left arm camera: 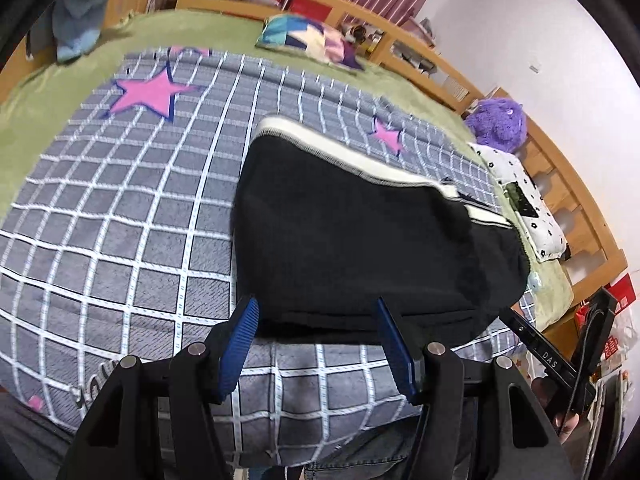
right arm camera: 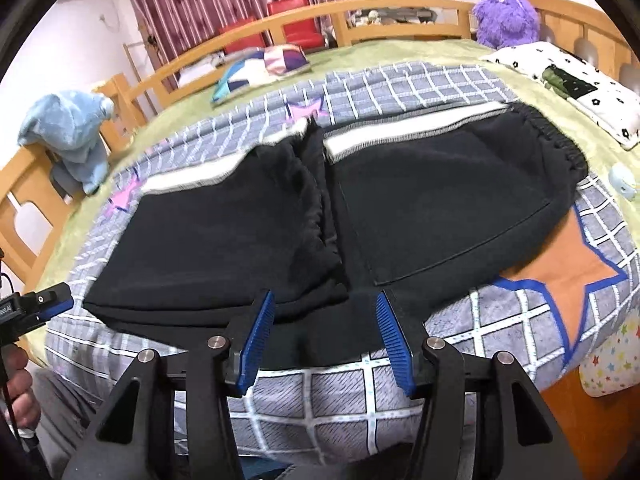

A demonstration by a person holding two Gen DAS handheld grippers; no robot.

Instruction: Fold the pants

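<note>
L claw: my left gripper (left arm camera: 316, 344) jaws apart, holding nothing, above near hem | pants (right arm camera: 320, 220): black, flat on checked blanket (left arm camera: 120, 208), halves lapped at centre, likely mid-fold | R claw: my right gripper (right arm camera: 326, 340) spread, empty, over crotch edge.
</note>
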